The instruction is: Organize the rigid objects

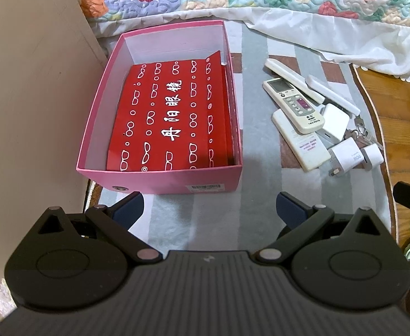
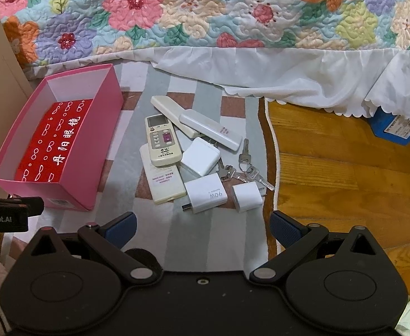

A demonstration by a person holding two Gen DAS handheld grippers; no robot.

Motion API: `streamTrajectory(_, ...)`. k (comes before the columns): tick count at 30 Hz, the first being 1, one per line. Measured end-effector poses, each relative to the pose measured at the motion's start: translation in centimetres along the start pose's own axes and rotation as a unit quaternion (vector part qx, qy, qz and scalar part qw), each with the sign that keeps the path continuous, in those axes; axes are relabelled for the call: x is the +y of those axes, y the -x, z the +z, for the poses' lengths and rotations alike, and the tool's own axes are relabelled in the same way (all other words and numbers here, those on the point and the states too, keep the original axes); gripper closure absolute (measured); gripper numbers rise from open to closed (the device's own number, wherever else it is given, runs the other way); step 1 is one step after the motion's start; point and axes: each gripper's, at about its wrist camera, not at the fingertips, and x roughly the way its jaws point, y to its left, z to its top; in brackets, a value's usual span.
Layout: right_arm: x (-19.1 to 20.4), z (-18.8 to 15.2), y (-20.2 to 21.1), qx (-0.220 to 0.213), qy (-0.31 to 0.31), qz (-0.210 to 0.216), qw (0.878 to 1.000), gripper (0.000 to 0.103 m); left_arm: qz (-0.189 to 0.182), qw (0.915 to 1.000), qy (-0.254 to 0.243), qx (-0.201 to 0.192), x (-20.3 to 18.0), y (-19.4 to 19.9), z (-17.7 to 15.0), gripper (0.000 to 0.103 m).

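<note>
A pink box (image 1: 165,180) (image 2: 73,187) stands open on the striped rug, holding a red printed bag (image 1: 171,117) (image 2: 51,142). To its right lies a pile: a remote with buttons (image 1: 293,102) (image 2: 161,140), other white remotes (image 2: 209,128) (image 2: 164,183), white chargers (image 1: 344,156) (image 2: 205,193) (image 2: 247,196) (image 2: 200,156) and a bunch of keys (image 2: 244,168). My left gripper (image 1: 209,210) is open and empty, just in front of the box. My right gripper (image 2: 202,228) is open and empty, just in front of the pile.
A flowered quilt with a white frill (image 2: 233,64) hangs at the back. A beige cabinet side (image 1: 31,84) stands left of the box. Wooden floor (image 2: 330,168) lies right of the rug, with a blue box (image 2: 398,128) under the frill.
</note>
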Motion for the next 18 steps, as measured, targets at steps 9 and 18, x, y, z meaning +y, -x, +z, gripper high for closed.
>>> streamTrajectory(9,0.0,-0.2,0.0,0.000,0.000,0.000,1.000,0.001,0.007,0.9994,-0.020,-0.029,-0.3,1.2,-0.3,0.000)
streamTrajectory(18,0.0,-0.3,-0.2,0.001,-0.001,0.001,1.000,0.001,0.007,0.9996,-0.013,-0.025,0.1,0.9,-0.5,0.000)
